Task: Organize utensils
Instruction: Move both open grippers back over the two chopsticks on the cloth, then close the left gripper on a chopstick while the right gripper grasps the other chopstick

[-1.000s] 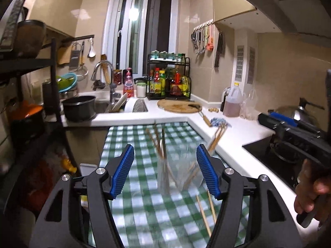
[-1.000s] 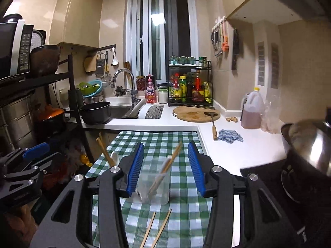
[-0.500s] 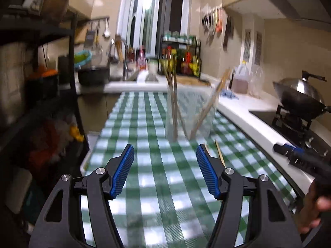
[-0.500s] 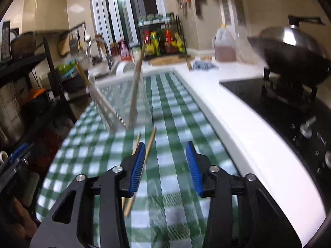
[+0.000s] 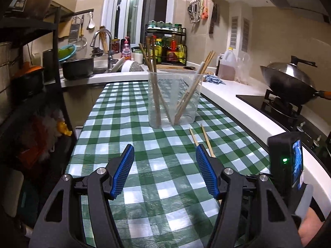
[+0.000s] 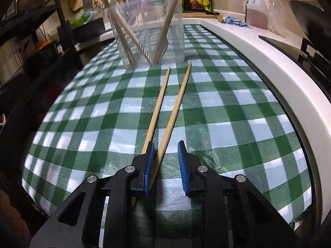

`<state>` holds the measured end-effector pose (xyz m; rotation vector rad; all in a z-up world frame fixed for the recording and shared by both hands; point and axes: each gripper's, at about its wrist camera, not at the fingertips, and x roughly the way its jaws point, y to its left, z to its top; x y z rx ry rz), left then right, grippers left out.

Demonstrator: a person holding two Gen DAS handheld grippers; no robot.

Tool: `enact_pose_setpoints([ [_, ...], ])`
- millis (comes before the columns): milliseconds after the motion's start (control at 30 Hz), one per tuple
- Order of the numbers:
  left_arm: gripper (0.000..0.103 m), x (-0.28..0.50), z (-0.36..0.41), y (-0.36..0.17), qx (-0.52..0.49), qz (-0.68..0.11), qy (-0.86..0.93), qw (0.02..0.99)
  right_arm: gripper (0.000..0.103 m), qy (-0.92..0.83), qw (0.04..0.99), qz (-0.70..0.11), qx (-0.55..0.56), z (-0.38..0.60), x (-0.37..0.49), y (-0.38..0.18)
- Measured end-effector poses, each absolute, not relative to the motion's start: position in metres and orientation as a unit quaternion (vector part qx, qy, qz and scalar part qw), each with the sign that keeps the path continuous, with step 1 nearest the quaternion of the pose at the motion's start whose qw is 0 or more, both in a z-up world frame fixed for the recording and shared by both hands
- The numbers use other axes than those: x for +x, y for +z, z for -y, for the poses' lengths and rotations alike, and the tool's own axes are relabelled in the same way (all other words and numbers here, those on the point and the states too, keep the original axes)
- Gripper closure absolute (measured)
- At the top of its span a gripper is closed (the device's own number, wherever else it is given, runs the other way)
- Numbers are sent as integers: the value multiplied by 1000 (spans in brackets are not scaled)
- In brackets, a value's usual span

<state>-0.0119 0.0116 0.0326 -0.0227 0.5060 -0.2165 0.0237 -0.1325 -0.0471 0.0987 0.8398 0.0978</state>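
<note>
A clear plastic container (image 5: 172,101) stands on the green checked tablecloth (image 5: 128,111) and holds several wooden chopsticks. It also shows in the right wrist view (image 6: 149,31). Two loose chopsticks (image 6: 171,105) lie on the cloth in front of it; they also show in the left wrist view (image 5: 201,139). My right gripper (image 6: 165,161) is open and low over the cloth, with the right-hand chopstick's near end between its jaws and the left-hand one under its left finger. My left gripper (image 5: 164,171) is open and empty, held back above the cloth.
A white counter (image 5: 233,103) runs along the right side, with a wok (image 5: 287,80) on the hob. A sink (image 5: 107,66), a black pot (image 5: 77,68) and a bottle rack (image 5: 165,47) stand at the back. A black shelf unit (image 5: 31,62) stands at the left.
My right gripper has dropped low to the cloth and moved onto the near ends of the two loose chopsticks. My left gripper has stayed open and steadied a little farther from the container.
</note>
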Motion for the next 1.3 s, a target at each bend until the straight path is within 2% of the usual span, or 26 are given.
enact_pose_setpoints([
  [200, 42, -11, -13, 31, -15, -253, -107, 961, 83, 38, 911, -410, 22, 129, 23, -47],
  [267, 42, -11, -13, 31, -16, -254, -108, 961, 93, 31, 912, -409, 16, 131, 23, -46],
  [333, 42, -11, -12, 31, -15, -253, -109, 961, 96, 26, 911, -412, 21, 136, 23, -45],
  [600, 43, -5, -10, 20, -23, -273, -112, 955, 96, 3, 912, -407, 41, 169, 12, -46],
  [767, 46, -3, 2, 8, -21, -291, -125, 948, 96, -2, 918, -395, 46, 182, -1, -48],
  [1133, 48, 9, 61, -37, -3, -356, -168, 919, 96, 6, 922, -385, 45, 195, -11, -49],
  [1167, 49, 10, 64, -39, 1, -359, -167, 918, 96, 7, 922, -384, 44, 196, -12, -49],
  [1267, 61, 14, 74, -48, 23, -372, -152, 915, 96, 9, 923, -383, 44, 198, -14, -49],
  [1300, 68, 15, 73, -49, 24, -376, -149, 914, 96, 9, 923, -383, 43, 198, -14, -49],
])
